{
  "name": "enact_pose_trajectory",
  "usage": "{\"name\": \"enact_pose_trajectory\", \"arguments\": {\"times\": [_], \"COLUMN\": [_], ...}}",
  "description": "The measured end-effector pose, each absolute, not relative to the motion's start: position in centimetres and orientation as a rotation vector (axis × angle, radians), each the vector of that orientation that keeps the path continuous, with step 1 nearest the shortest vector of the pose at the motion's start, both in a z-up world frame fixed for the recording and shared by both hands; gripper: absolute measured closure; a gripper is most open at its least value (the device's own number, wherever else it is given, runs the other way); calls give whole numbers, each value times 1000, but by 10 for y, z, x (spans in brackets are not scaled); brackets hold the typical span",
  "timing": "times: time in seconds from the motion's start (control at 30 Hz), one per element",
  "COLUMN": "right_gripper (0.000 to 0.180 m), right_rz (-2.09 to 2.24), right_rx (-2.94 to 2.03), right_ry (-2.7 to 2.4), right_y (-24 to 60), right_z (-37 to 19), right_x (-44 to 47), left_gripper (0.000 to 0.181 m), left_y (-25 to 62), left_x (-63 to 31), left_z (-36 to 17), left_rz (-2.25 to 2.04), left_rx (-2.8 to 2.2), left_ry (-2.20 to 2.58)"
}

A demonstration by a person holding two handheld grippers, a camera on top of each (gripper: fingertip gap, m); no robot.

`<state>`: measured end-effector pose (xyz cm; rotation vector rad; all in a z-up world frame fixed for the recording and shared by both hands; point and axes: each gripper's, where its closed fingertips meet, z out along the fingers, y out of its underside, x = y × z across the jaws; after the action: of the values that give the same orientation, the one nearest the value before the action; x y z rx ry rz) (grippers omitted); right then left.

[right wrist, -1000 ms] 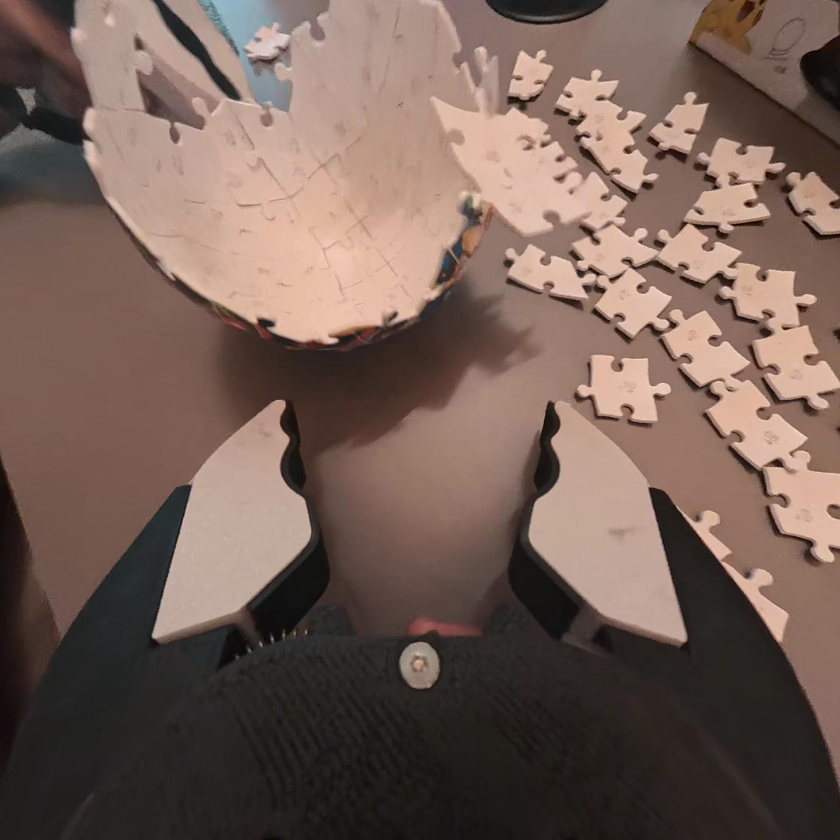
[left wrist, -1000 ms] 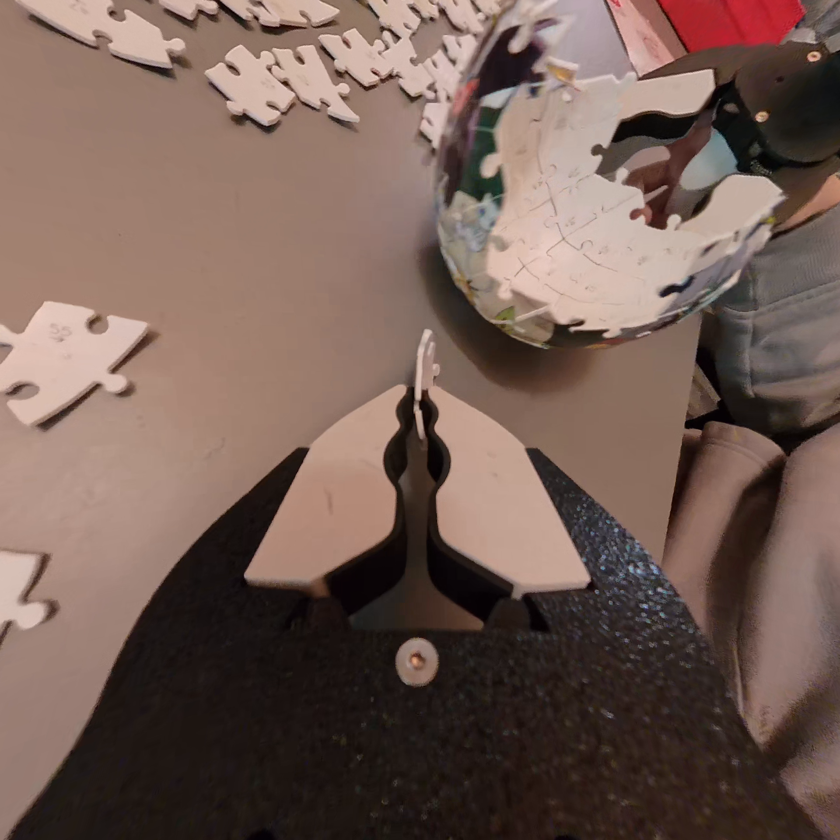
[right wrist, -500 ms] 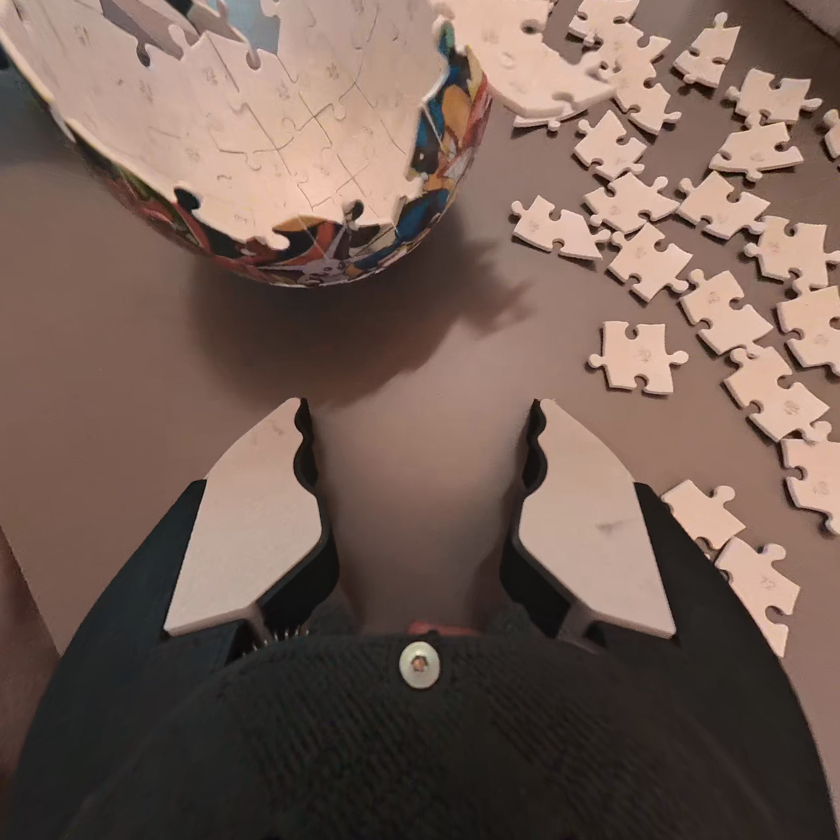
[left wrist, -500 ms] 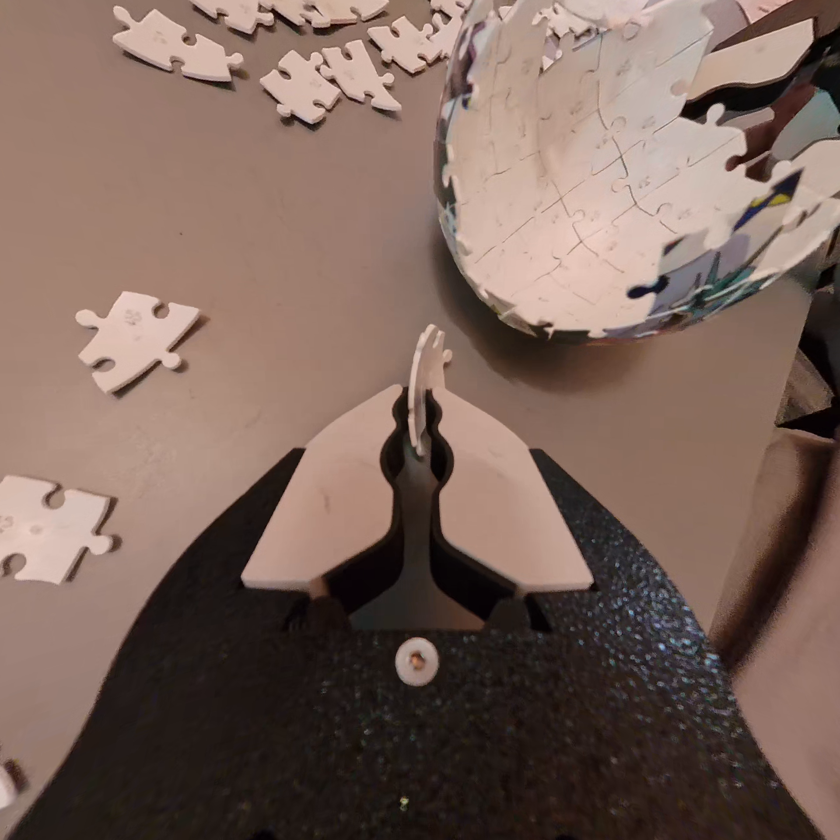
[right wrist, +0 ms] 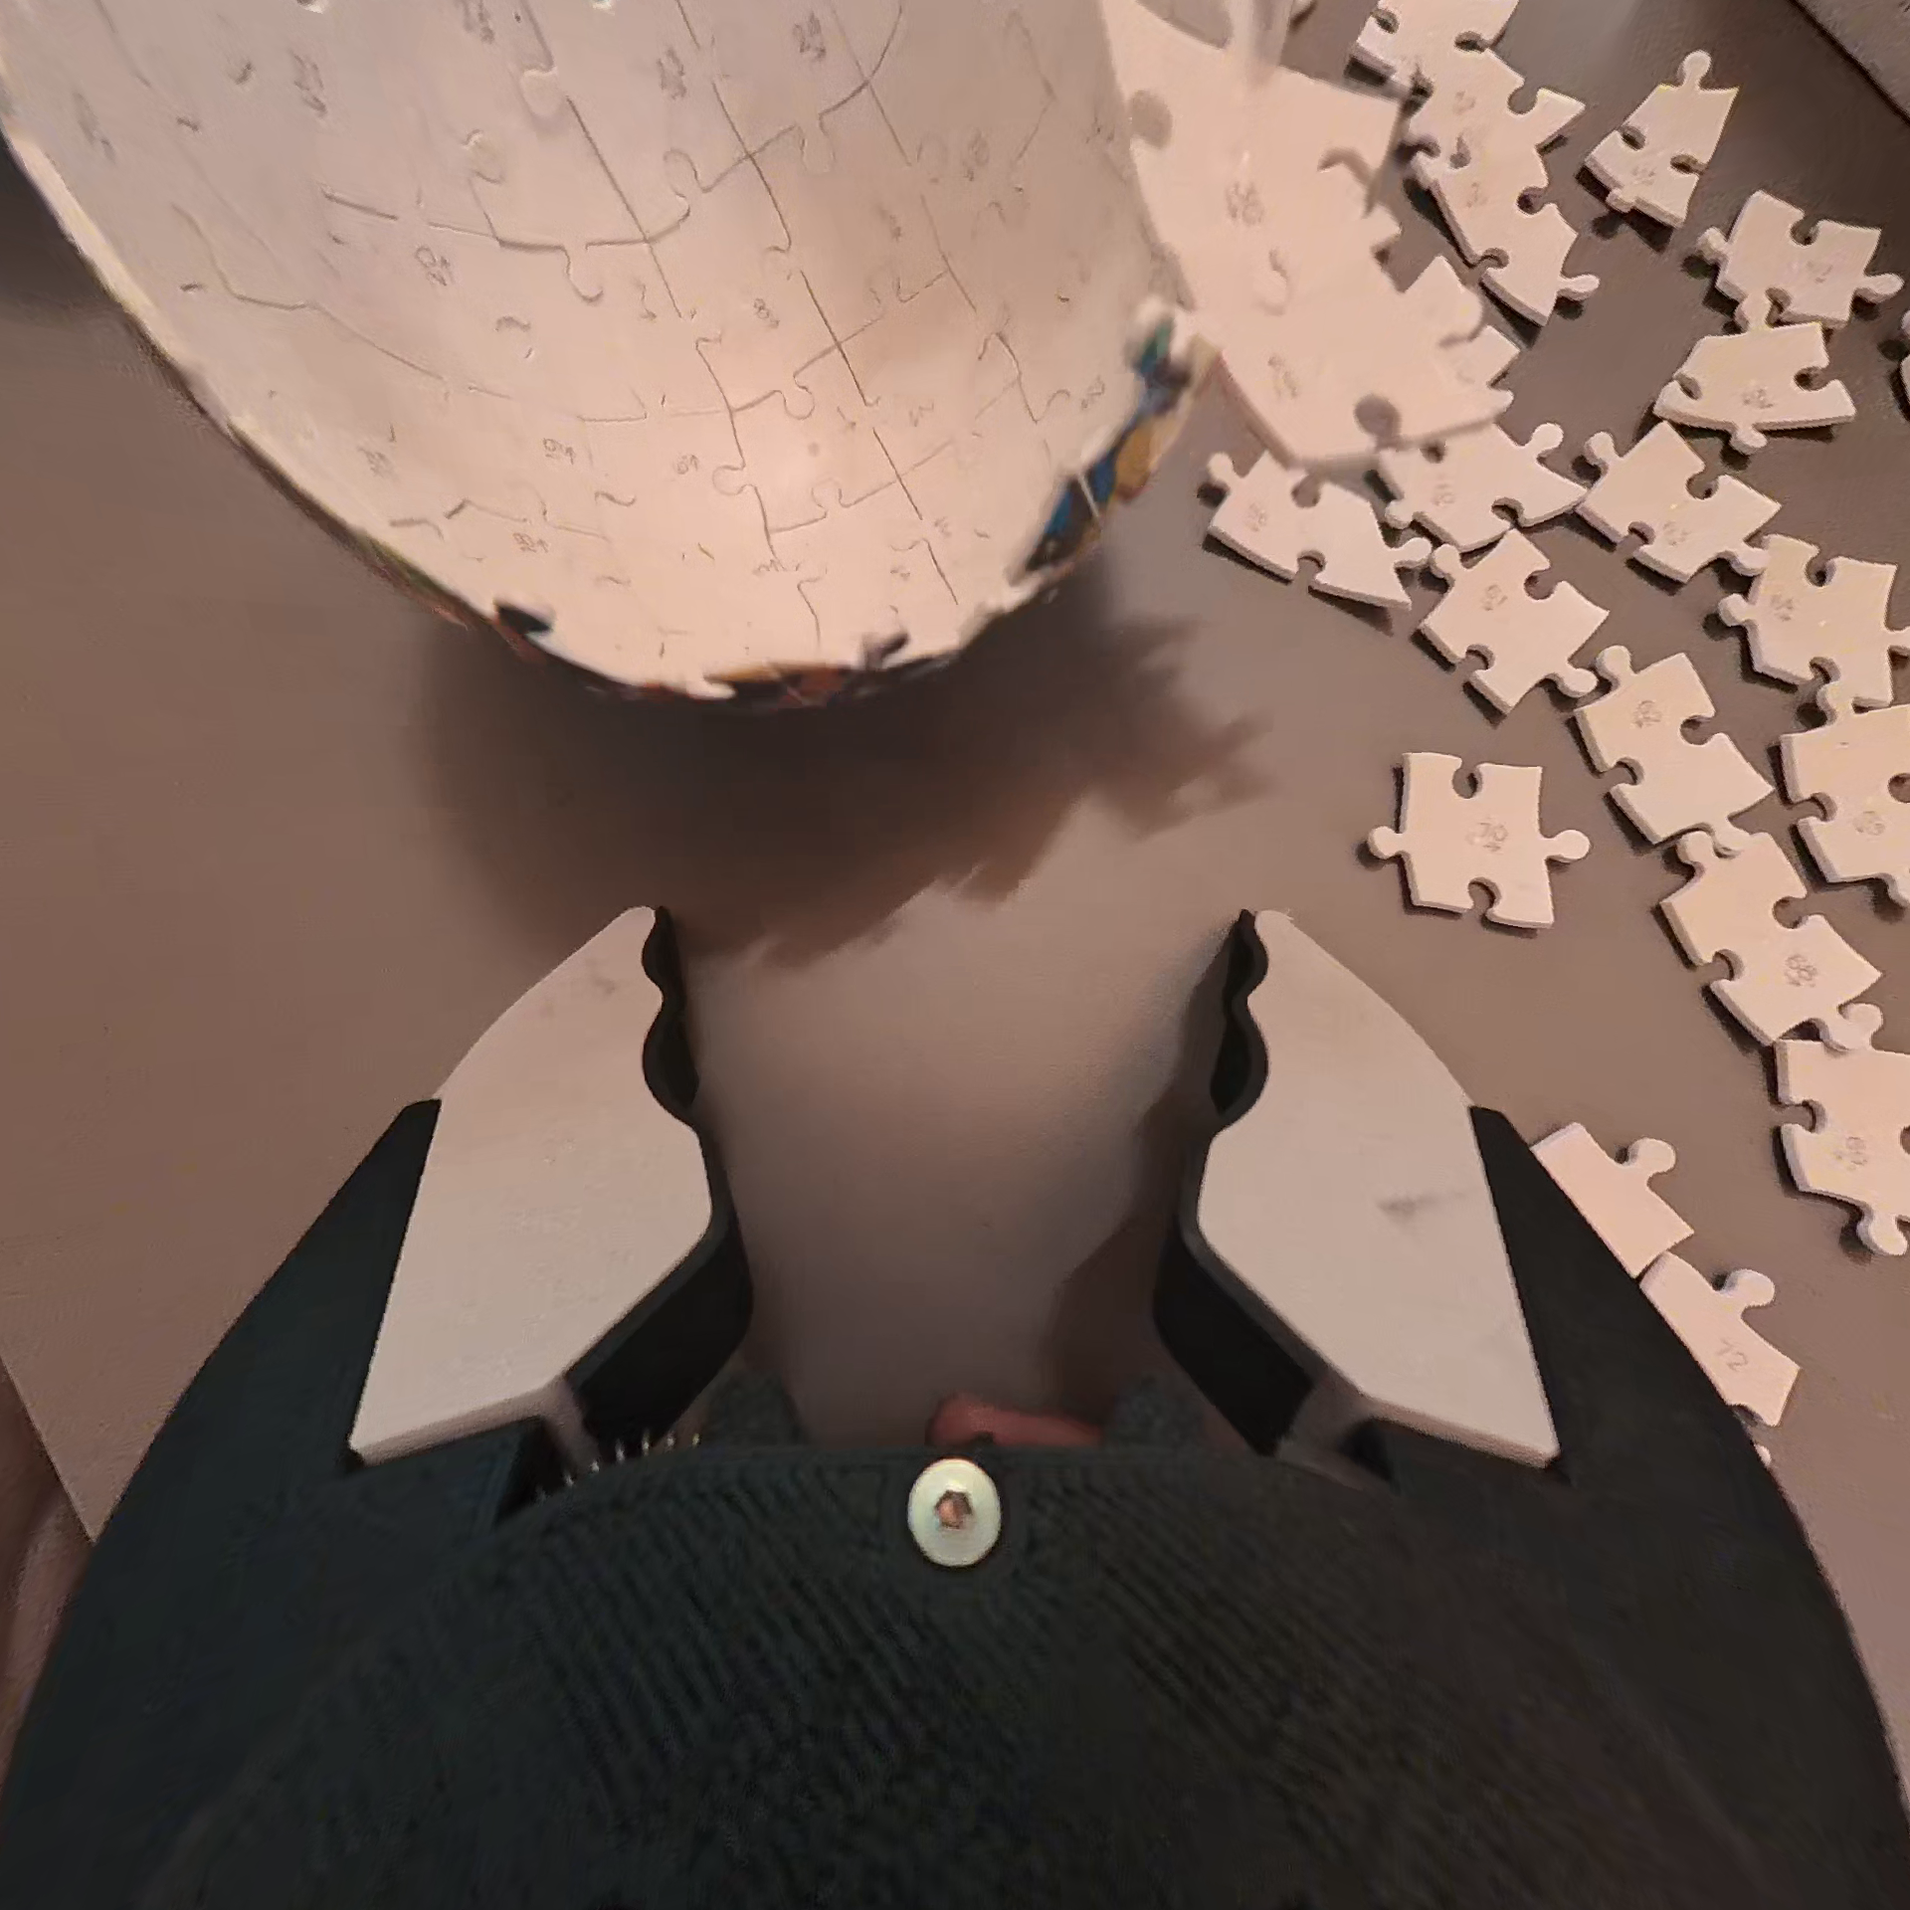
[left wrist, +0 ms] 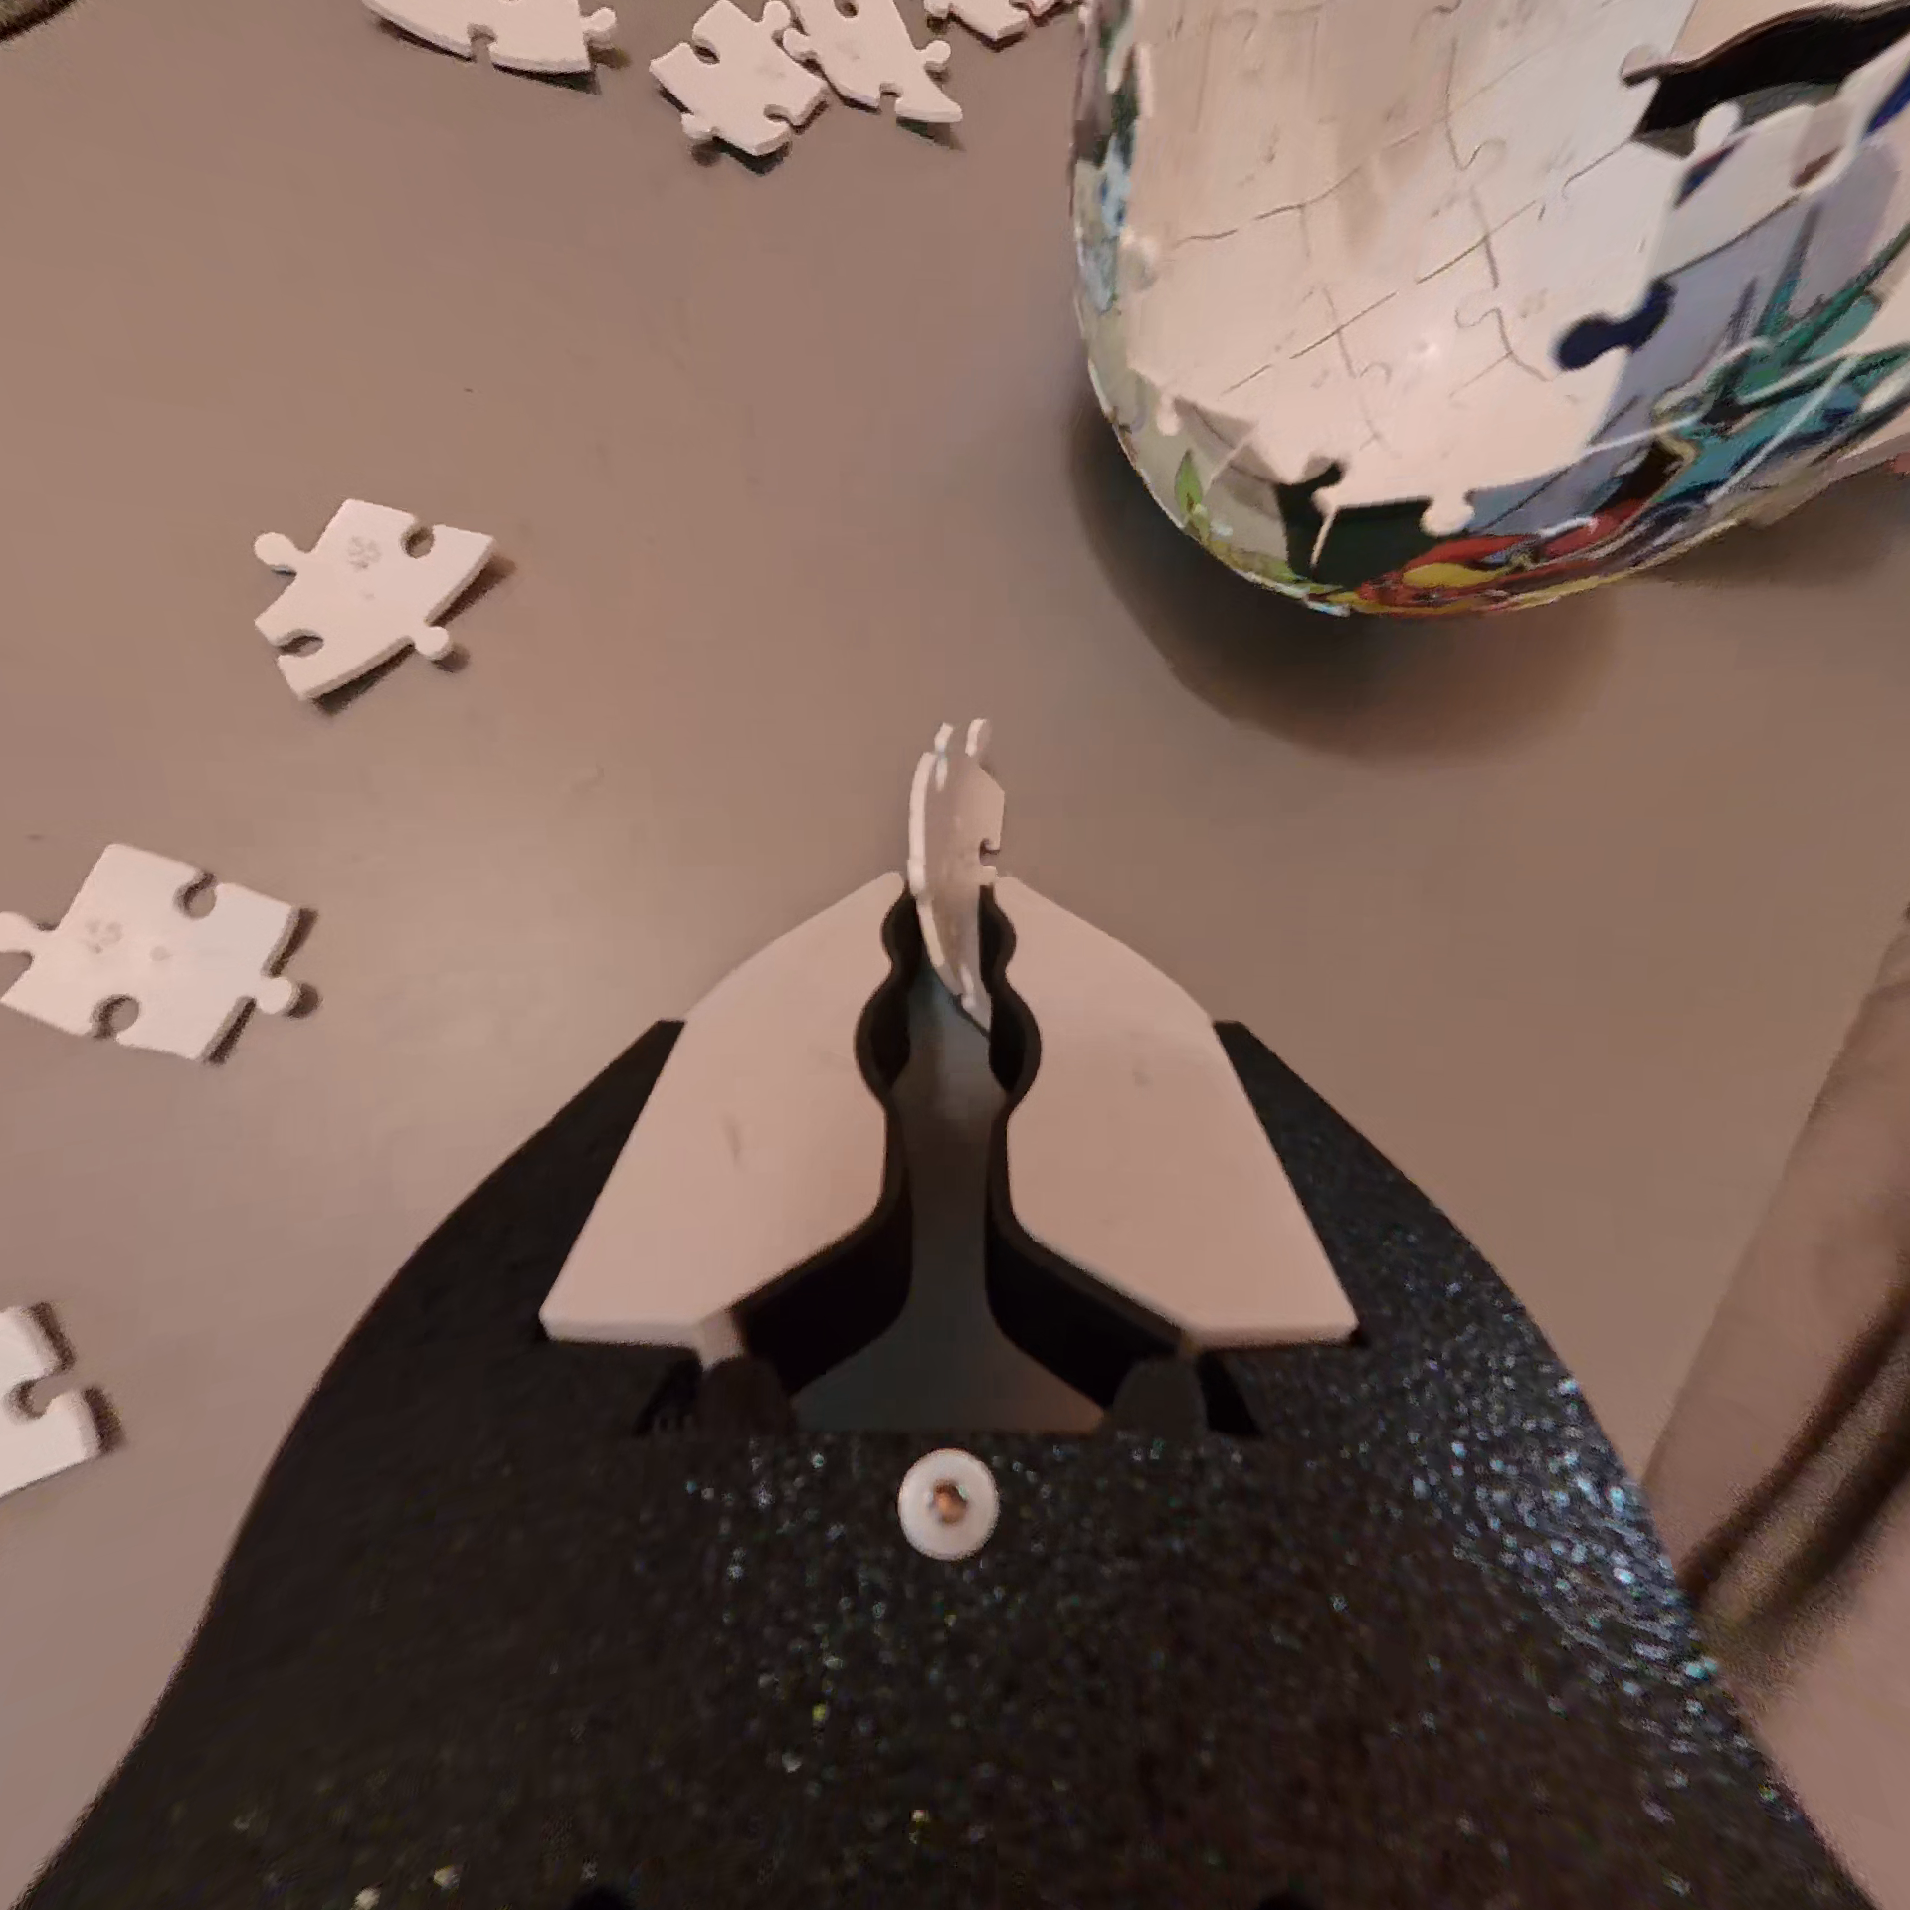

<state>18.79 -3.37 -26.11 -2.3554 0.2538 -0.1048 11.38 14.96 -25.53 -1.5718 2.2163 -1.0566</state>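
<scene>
My left gripper (left wrist: 951, 910) is shut on a white puzzle piece (left wrist: 956, 827) held on edge, sticking out past the fingertips above the brown table (left wrist: 724, 413). A half-built spherical puzzle shell (left wrist: 1447, 258), white inside and coloured outside, sits on the table ahead and to the right of it. My right gripper (right wrist: 951, 951) is open and empty, jaws wide apart, just short of the same shell (right wrist: 620, 331) and its shadow. Loose white puzzle pieces (right wrist: 1654, 620) lie to the right of the right gripper.
Several loose white pieces lie left of the left gripper (left wrist: 362, 589) (left wrist: 155, 951) and at the top of that view (left wrist: 786, 72). The table's near edge shows at the right of the left wrist view (left wrist: 1757, 1240) and at the lower left of the right wrist view (right wrist: 41, 1395). About 20 cm separates my left fingertips from my right.
Both grippers have moved closer to the puzzle shell, which now fills more of each view. The left gripper still holds its piece. The right gripper's jaws have closed in slightly but remain open.
</scene>
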Motion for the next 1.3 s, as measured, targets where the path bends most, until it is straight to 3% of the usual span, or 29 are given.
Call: {"name": "enact_pose_trajectory", "arguments": {"times": [0.8,0.97,1.17,1.3], "right_gripper": [71,70,71,71], "right_rz": [-114,-134,6,172], "right_rx": [-2361,-2339,-2333,-2315], "right_ry": [237,139,50,-4], "right_y": [-25,-10,2,-11], "right_z": [-262,-257,-256,-254], "right_x": [180,183,178,169], "left_gripper": [168,156,154,135], "left_y": [164,169,168,176], "left_x": [116,117,119,113], "left_z": [-256,-258,-258,-257], "left_rz": [-991,-930,-880,-810], "left_rx": [-1546,-1516,-1417,-1433], "left_ry": [2147,2152,2171,2199]}}
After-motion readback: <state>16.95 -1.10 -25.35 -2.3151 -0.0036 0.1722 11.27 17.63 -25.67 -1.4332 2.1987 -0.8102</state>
